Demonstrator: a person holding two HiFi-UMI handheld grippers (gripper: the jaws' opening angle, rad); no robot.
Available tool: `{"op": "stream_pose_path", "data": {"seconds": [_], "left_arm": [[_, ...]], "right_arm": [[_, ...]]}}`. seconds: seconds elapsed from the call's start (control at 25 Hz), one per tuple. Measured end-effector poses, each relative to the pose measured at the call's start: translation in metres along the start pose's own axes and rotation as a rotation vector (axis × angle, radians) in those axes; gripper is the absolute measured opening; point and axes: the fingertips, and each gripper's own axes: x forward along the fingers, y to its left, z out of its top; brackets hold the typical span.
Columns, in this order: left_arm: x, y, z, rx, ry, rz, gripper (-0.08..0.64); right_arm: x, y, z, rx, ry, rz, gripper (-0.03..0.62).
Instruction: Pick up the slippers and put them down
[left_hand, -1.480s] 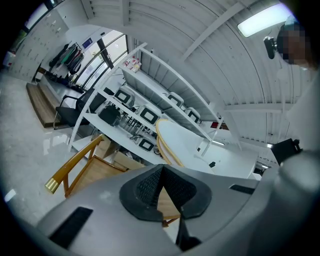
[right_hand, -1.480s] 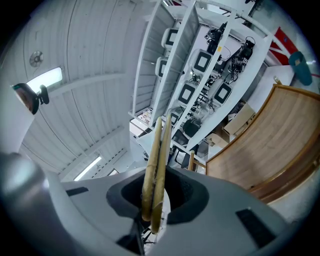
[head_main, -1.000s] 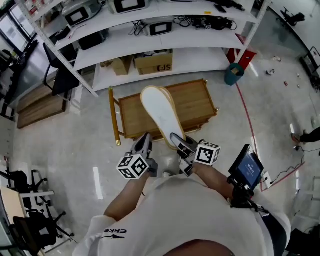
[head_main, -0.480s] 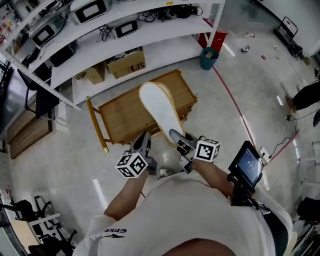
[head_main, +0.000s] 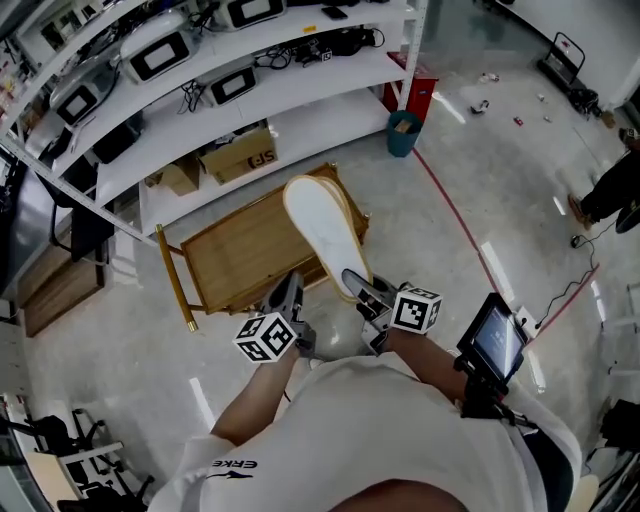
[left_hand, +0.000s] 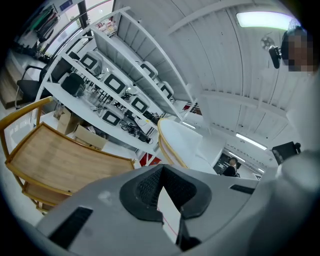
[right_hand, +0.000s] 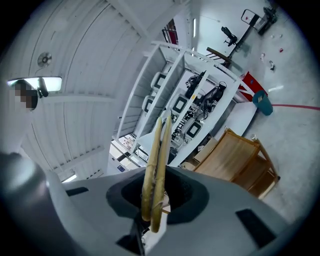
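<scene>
- Clock directions are read on the head view, with 12 at the top.
- The white shirt (head_main: 370, 440) carries "ERKE" near its 7 o'clock edge, seen upside down.
- A cardboard box (head_main: 243, 155) on the lowest shelf bears a dark mark that looks like "SF", also upside down. A smaller box (head_main: 180, 177) sits just beside it at 9 o'clock, so there are two boxes.
- The small screen (head_main: 495, 343) at the person's right hip glows blue, and its writing is too small to read.
- There are two slippers (head_main: 322, 228), pressed sole to sole. The head view shows one white sole with a tan rim, and the right gripper view shows both tan edges side by side.
- The right gripper (head_main: 356, 284) is clamped on the heel end of the pair. The slippers stick out toward 11 o'clock, in the air over the right end of the one wooden cart (head_main: 235, 255).
- The left gripper (head_main: 289, 287) is at 9 o'clock of the right one. Its jaws are drawn together on nothing, and it is apart from the slippers.
- There are two marker cubes (head_main: 266, 337), one on each gripper.
- One teal bin (head_main: 403, 133) stands at 1 o'clock of the cart, beside the white shelving (head_main: 300, 100).
- One red line (head_main: 455, 212) runs across the floor.
</scene>
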Motion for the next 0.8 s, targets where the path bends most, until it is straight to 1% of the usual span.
{"op": "stream_pose_path", "data": {"seconds": [0.24, 0.48, 0.68, 0.8], "left_arm": [[0.047, -0.044, -0.019, 0.005, -0.001, -0.001, 0.003], [0.084, -0.080, -0.044, 0.005, -0.003, 0.007, 0.003], [0.099, -0.090, -0.061, 0.002, 0.019, 0.026, 0.003], [0.107, -0.091, -0.064, 0.003, 0.035, 0.035, 0.003]], "right_arm": [[-0.041, -0.031, 0.048, 0.008, -0.016, -0.005, 0.071], [-0.075, -0.061, 0.078, 0.025, -0.016, 0.001, 0.071], [-0.089, -0.083, 0.088, 0.055, -0.015, -0.006, 0.071], [-0.091, -0.092, 0.093, 0.076, -0.019, -0.015, 0.071]]}}
